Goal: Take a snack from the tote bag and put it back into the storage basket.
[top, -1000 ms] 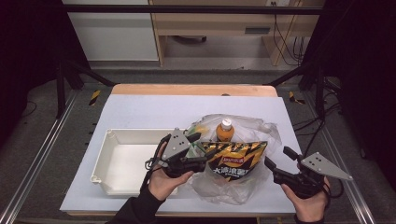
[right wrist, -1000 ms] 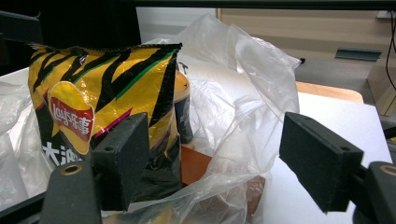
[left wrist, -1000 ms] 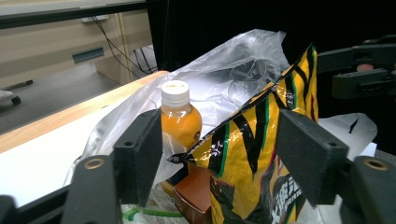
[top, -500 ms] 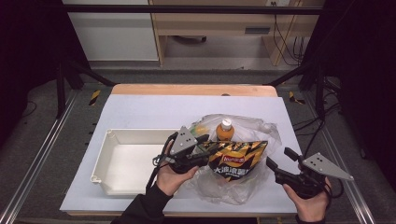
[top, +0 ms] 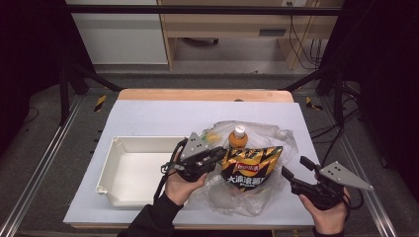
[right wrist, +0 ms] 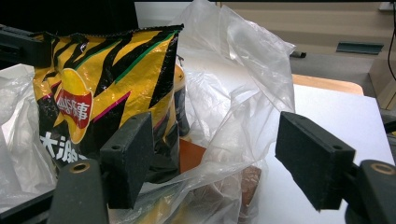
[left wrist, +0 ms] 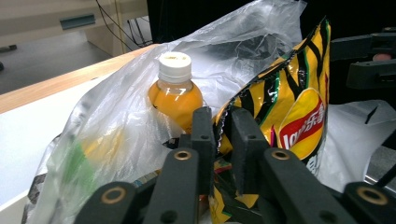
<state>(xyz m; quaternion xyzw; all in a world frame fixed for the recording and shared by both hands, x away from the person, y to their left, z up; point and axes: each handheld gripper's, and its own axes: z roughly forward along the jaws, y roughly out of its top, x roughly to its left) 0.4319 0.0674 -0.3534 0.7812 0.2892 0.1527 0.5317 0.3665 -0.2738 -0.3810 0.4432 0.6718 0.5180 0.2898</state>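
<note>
The left tongs (top: 217,157) have just been closing and now clench the upper left edge of the yellow-and-black chip bag (top: 249,167), which stands in the clear plastic bag (top: 276,138) on the counter (top: 148,118), just beside the orange drink bottle (top: 238,138). The right tongs (top: 295,172) are released, just right of the plastic bag. The white bin (top: 116,170) sits left of the chip bag.
</note>
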